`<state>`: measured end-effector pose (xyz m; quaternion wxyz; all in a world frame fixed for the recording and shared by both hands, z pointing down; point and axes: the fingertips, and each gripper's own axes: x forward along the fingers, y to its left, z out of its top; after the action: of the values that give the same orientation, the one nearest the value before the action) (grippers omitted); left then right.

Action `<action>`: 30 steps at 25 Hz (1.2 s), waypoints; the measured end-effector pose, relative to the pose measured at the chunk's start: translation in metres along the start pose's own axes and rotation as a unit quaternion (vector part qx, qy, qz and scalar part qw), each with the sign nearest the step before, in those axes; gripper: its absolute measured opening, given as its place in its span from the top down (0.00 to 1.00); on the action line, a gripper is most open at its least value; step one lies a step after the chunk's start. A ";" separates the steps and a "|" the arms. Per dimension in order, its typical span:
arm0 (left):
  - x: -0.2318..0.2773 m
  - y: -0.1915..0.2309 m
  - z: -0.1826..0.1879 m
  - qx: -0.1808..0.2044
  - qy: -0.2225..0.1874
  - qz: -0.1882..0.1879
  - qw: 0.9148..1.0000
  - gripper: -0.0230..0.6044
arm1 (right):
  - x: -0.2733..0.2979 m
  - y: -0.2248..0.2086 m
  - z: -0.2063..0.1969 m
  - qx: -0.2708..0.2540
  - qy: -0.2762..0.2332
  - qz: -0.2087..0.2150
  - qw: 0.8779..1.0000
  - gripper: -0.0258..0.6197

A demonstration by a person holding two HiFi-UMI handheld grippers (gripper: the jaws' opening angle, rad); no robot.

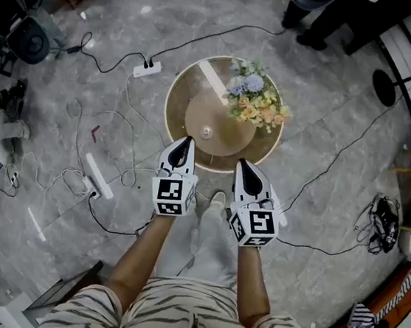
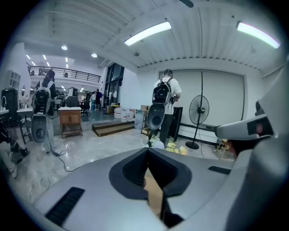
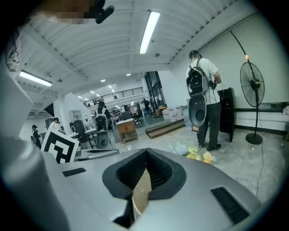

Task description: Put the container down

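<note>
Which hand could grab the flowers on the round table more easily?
Probably the right. The right gripper sits on the same side as the flower bunch; the left gripper lines up with the table's other side. Both are shut and empty.

On the desk (image 1: 177, 104) the container (image 1: 206, 131) lies central, flowers (image 1: 256, 103) behind-right of it, left claw (image 1: 185, 141) and right claw (image 1: 243, 163) side by side before it

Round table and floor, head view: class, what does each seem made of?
Round table: probably wood or laminate, glossy brown; a bright light streak reflects on it. Floor: probably polished stone or tile; grey, veined, faintly shiny.
</note>
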<state>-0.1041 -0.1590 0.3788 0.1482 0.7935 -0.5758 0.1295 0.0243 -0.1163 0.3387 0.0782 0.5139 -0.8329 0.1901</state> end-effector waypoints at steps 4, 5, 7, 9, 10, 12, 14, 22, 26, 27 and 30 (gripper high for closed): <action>-0.028 -0.015 0.032 0.013 -0.014 -0.013 1.000 0.97 | -0.014 0.012 0.031 -0.003 -0.016 -0.001 1.000 0.96; -0.035 -0.019 0.040 0.014 -0.017 -0.014 1.000 0.97 | -0.019 0.015 0.038 -0.005 -0.019 0.000 1.000 0.96; -0.048 -0.026 0.057 0.016 -0.026 -0.014 0.999 0.96 | -0.028 0.022 0.051 -0.012 -0.023 0.005 1.000 0.96; -0.057 -0.030 0.076 0.015 -0.036 -0.015 0.999 0.96 | -0.036 0.029 0.061 -0.029 -0.026 0.011 0.999 0.96; -0.062 -0.032 0.085 0.014 -0.041 -0.016 0.999 0.97 | -0.040 0.032 0.066 -0.039 -0.027 0.013 0.999 0.96; -0.072 -0.036 0.102 0.018 -0.052 -0.019 0.998 0.97 | -0.048 0.037 0.076 -0.050 -0.030 0.016 0.998 0.96; -0.085 -0.040 0.118 0.025 -0.060 -0.024 0.998 0.97 | -0.057 0.042 0.086 -0.052 -0.036 0.015 0.998 0.97; -0.119 -0.058 0.149 0.047 -0.077 -0.053 0.994 0.97 | -0.082 0.048 0.123 -0.055 -0.064 0.011 0.996 0.97; -0.129 -0.061 0.162 0.053 -0.087 -0.059 0.993 0.97 | -0.087 0.050 0.142 -0.062 -0.079 0.010 0.995 0.97; -0.132 -0.061 0.164 0.055 -0.089 -0.059 0.993 0.96 | -0.088 0.050 0.145 -0.063 -0.082 0.010 0.995 0.97; -0.137 -0.062 0.169 0.062 -0.098 -0.062 0.991 0.96 | -0.092 0.051 0.153 -0.065 -0.092 0.011 0.994 0.97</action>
<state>-0.0810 -0.0864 0.1657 0.0492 0.8443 -0.5279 0.0776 0.0311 -0.0804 0.1568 0.0325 0.5138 -0.8527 0.0889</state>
